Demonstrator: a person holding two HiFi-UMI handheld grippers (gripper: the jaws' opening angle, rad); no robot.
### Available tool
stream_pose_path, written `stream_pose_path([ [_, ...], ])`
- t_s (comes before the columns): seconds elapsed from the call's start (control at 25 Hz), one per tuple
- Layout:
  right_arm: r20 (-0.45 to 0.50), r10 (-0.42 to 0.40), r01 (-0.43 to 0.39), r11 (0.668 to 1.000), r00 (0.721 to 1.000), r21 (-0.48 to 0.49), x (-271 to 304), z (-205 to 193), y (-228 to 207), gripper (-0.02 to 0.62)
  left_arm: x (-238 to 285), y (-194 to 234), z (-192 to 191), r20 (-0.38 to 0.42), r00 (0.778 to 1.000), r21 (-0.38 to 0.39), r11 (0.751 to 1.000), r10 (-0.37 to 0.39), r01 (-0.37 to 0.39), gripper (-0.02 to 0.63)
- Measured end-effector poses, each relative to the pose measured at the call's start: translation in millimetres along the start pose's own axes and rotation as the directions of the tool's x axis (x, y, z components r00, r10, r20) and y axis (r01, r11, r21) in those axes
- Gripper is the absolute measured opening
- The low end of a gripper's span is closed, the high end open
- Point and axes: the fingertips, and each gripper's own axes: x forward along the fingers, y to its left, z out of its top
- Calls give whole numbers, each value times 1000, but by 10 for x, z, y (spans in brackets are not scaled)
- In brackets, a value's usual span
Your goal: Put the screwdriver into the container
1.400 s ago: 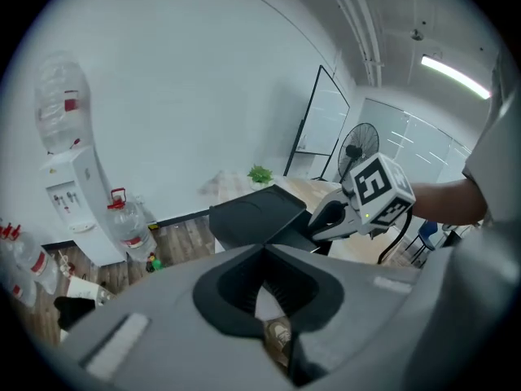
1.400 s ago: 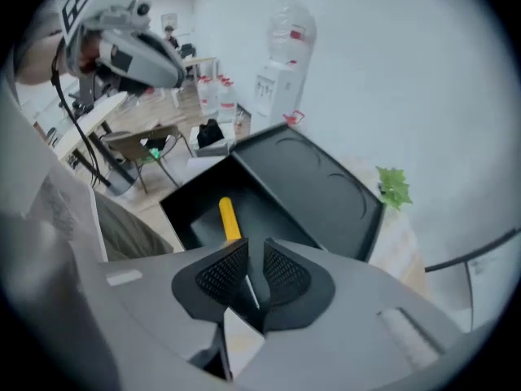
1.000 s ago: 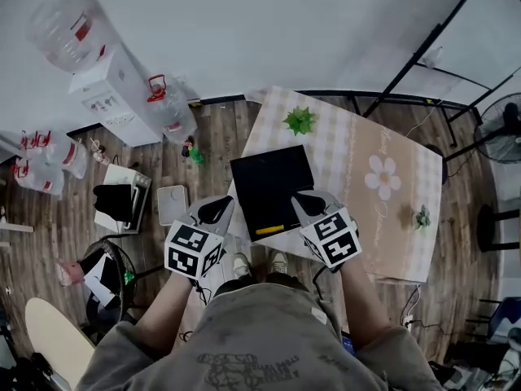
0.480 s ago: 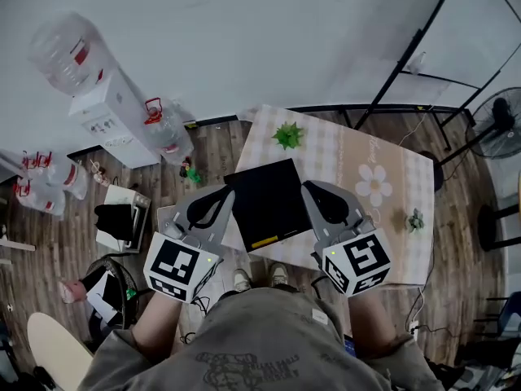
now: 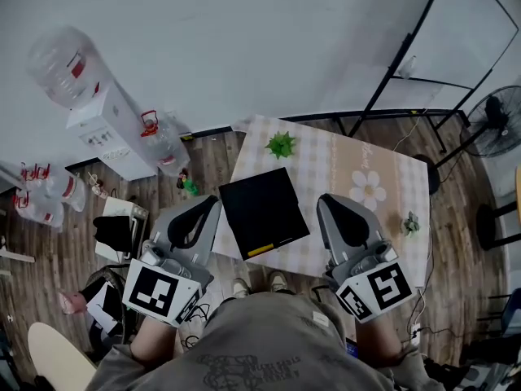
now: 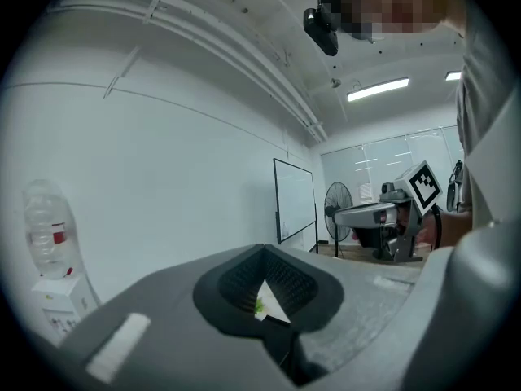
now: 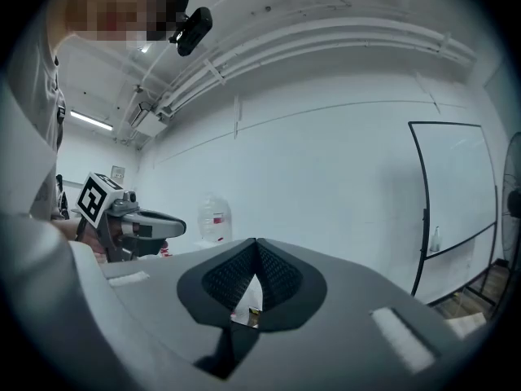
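Note:
A black flat container (image 5: 259, 208) lies on the checked table (image 5: 326, 169) in the head view. A yellow screwdriver (image 5: 260, 250) rests along its near edge. My left gripper (image 5: 207, 208) hovers off the container's left side, over the floor, and is shut on nothing. My right gripper (image 5: 327, 204) hangs to the container's right, over the table's near part, also shut and empty. In the left gripper view the jaws (image 6: 262, 255) meet at the tips and the right gripper (image 6: 383, 217) shows beyond. The right gripper view shows shut jaws (image 7: 256, 249) and the left gripper (image 7: 134, 222).
A green plant (image 5: 281, 145) stands at the table's far edge and a smaller one (image 5: 409, 222) at its right. A water dispenser (image 5: 106, 125) and bottles (image 5: 163, 145) stand left on the wood floor. A fan (image 5: 492, 125) and a black frame (image 5: 399, 63) stand right.
Both grippers have drawn back from the container toward my body and spread apart. The screwdriver stays at the container's near edge. The head view has tilted up a little.

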Motion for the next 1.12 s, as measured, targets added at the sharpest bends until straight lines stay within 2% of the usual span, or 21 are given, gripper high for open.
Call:
stream_pose_path([
  [0.16, -66, -35, 33, 999, 997, -34, -91, -218, -111, 28, -20, 18, -79, 3, 1000, -18, 1000, 16, -16, 0],
  [0.36, -149, -39, 44, 999, 988, 28, -141, -541, -182, 28, 11, -19, -463, -76, 997, -48, 999, 10, -13, 0],
  [0.48, -151, -33, 39, 999, 988, 32, -109, -546, -186, 28, 23, 4, -505, -98, 995, -52, 998, 17, -22, 0],
  [0.68, -159, -21, 28, 999, 987, 38, -57, -586, -204, 28, 30, 53, -486, -90, 995, -53, 998, 37, -42, 0],
  [0.84, -179, -25, 41, 996, 984, 85, -47, -674, -253, 28, 32, 43, -508, -102, 994, -52, 998, 35, -40, 0],
  [1.12, -186, -35, 50, 996, 982, 79, -41, -698, -310, 28, 88, 32, -569, -111, 994, -30, 999, 21, -24, 0],
])
